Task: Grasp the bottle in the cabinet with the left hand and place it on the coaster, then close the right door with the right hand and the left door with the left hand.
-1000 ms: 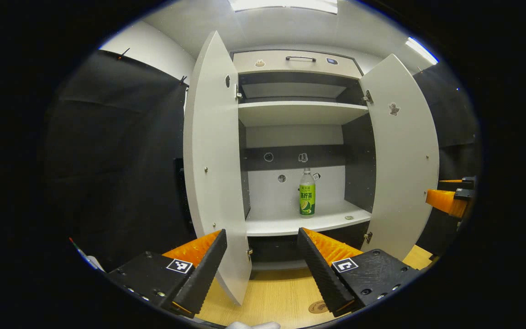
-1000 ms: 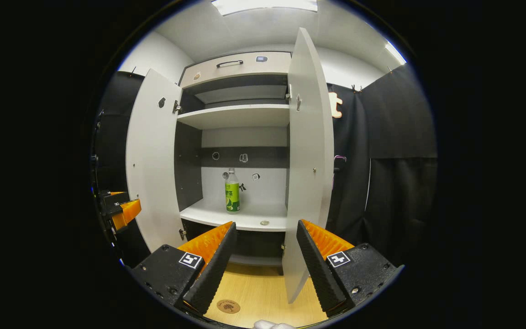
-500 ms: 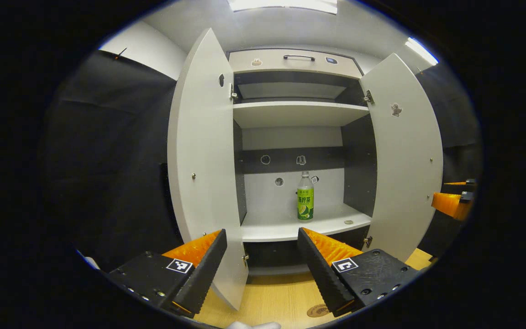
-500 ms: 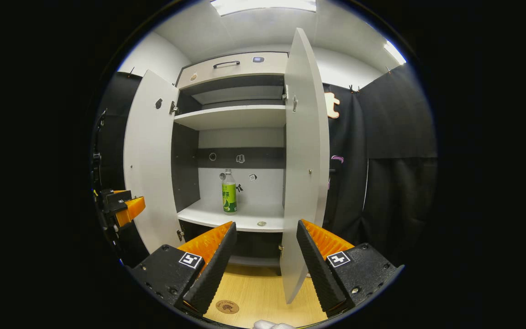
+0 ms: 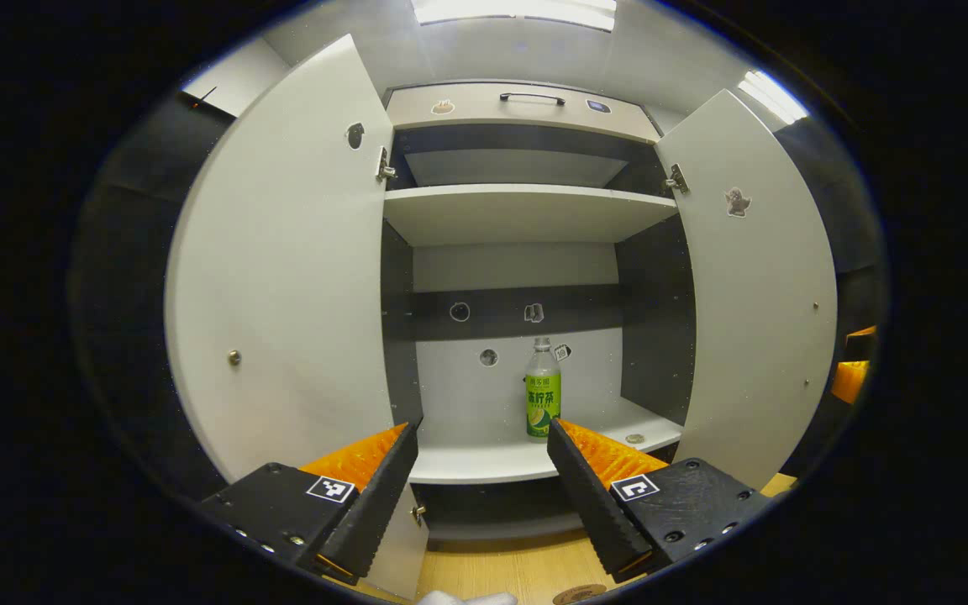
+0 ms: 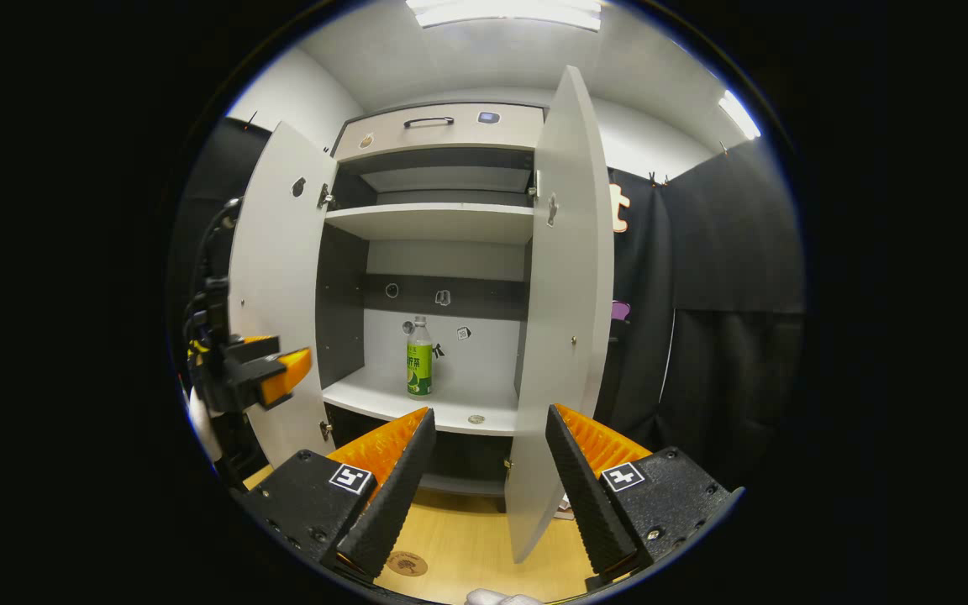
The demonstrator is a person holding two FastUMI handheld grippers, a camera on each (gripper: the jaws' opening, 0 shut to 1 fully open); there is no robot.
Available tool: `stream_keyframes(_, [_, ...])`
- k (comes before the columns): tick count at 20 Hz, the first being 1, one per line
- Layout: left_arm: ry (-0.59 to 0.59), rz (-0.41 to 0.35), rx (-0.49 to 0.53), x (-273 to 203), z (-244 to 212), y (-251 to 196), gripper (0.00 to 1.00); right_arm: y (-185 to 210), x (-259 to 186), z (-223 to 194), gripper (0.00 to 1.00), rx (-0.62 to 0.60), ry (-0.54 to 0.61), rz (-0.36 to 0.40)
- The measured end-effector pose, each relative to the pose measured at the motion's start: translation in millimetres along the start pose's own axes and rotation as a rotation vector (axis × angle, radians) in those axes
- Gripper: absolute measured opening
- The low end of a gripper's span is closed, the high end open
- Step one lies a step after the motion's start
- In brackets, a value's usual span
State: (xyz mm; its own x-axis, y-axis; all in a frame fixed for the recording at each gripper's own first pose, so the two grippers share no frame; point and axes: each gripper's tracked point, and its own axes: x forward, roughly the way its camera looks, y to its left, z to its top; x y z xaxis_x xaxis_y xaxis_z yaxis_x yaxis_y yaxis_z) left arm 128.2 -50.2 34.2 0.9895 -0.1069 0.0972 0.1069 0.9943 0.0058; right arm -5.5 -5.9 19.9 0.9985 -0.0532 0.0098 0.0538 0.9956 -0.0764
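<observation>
Open cabinet, bottle on lower shelf, wooden tabletop, both grippers' jaws apart

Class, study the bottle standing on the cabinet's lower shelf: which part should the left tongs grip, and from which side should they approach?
Grip the bottle around its labelled middle, coming straight in from the front through the open doors. It stands upright with free shelf on both sides, so the open left tongs can probably straddle the round body level; the narrow capped neck offers less hold.

Left tool level, fingers apart, empty; right tool likewise.
</observation>
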Motion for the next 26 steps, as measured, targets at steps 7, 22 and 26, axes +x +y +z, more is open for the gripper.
stream_keyframes(7, [-0.049,-0.065,-0.049,114,19,-41,0.95,-6,-1,-2,0.82,-0.043,0.037,-0.060])
stream_keyframes(22, [0.062,-0.013,-0.013,223,-37,-77,0.95,-34,1,-30,0.82,-0.050,0.116,-0.147])
stream_keyframes(26, [0.108,0.014,-0.001,218,-45,-71,0.95,-34,-6,-33,0.82,-0.065,0.116,-0.146])
